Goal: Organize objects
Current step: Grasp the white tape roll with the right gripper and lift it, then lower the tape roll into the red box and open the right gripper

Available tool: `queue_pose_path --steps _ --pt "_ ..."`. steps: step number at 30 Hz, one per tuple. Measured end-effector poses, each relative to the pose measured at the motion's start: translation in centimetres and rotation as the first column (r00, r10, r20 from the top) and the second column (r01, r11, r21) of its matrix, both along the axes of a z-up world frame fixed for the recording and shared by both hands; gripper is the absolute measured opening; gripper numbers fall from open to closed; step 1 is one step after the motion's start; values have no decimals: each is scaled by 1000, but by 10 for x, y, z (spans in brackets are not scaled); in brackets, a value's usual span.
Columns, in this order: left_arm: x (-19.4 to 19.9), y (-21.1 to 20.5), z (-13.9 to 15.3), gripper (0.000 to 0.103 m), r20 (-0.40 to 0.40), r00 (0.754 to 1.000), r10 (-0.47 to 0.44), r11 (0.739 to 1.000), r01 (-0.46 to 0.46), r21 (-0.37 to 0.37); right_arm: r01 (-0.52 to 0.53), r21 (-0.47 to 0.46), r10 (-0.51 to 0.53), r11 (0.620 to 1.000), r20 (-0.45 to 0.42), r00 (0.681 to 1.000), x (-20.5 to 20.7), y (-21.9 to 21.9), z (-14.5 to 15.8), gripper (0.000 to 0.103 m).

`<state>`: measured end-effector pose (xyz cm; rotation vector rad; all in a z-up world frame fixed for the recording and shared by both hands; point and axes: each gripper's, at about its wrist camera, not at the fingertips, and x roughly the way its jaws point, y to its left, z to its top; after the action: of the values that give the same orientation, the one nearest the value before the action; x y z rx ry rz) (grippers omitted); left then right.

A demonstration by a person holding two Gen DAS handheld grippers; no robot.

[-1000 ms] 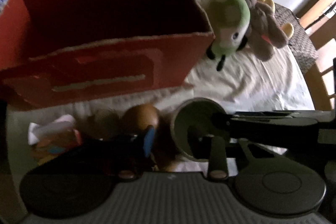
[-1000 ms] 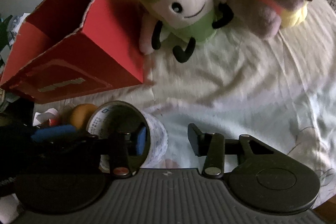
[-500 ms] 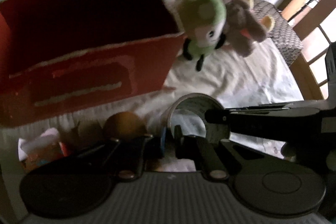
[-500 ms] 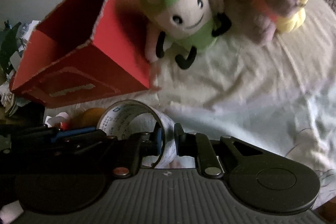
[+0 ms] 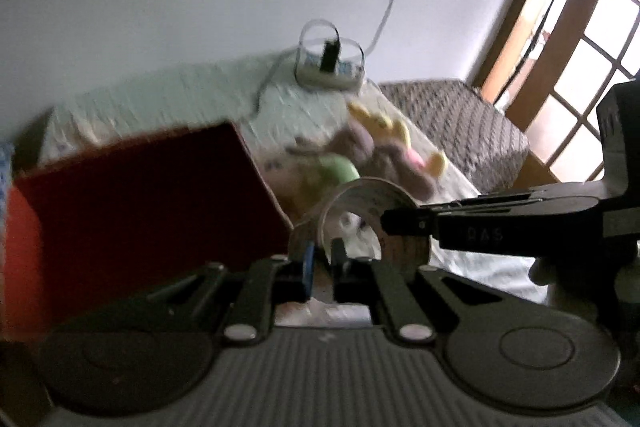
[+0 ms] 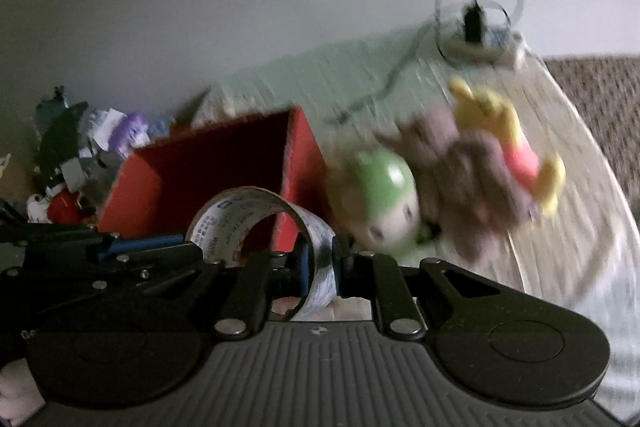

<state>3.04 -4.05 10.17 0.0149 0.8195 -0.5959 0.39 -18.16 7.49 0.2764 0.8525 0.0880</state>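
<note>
Lifted tape roll (image 6: 320, 267) over bedsheet (image 6: 560, 267)

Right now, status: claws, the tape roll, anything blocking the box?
Both claws shut on the tape roll: right claw, left claw. Roll lifted. Red box open just beyond; nothing visible between.

The red box (image 6: 224, 163) gapes open ahead, with plush toys (image 6: 452, 183) crowding its right side and clutter (image 6: 76, 155) its left.
</note>
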Motion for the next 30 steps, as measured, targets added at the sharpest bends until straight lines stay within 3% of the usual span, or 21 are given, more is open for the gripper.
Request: queue_pose_path --steps 5,9,17,23,28,30 --pt "25 22 16 3 58 997 47 999 -48 15 -67 4 67 998 49 997 39 19 15 15" --pt "57 43 15 3 50 993 107 994 -109 33 -117 -9 117 993 47 992 76 40 13 15" --pt "118 65 -47 3 -96 976 194 977 -184 104 -166 -41 161 985 -94 982 138 78 -34 15" --pt "145 70 -88 3 -177 957 229 966 -201 162 -200 -102 178 975 -186 966 161 92 -64 15" --pt "160 64 -108 4 -224 945 237 961 -194 198 -234 -193 198 953 -188 962 169 102 -67 18" --pt "168 64 -114 4 -259 936 237 964 -194 180 -233 -203 198 951 -180 963 171 101 -67 19"
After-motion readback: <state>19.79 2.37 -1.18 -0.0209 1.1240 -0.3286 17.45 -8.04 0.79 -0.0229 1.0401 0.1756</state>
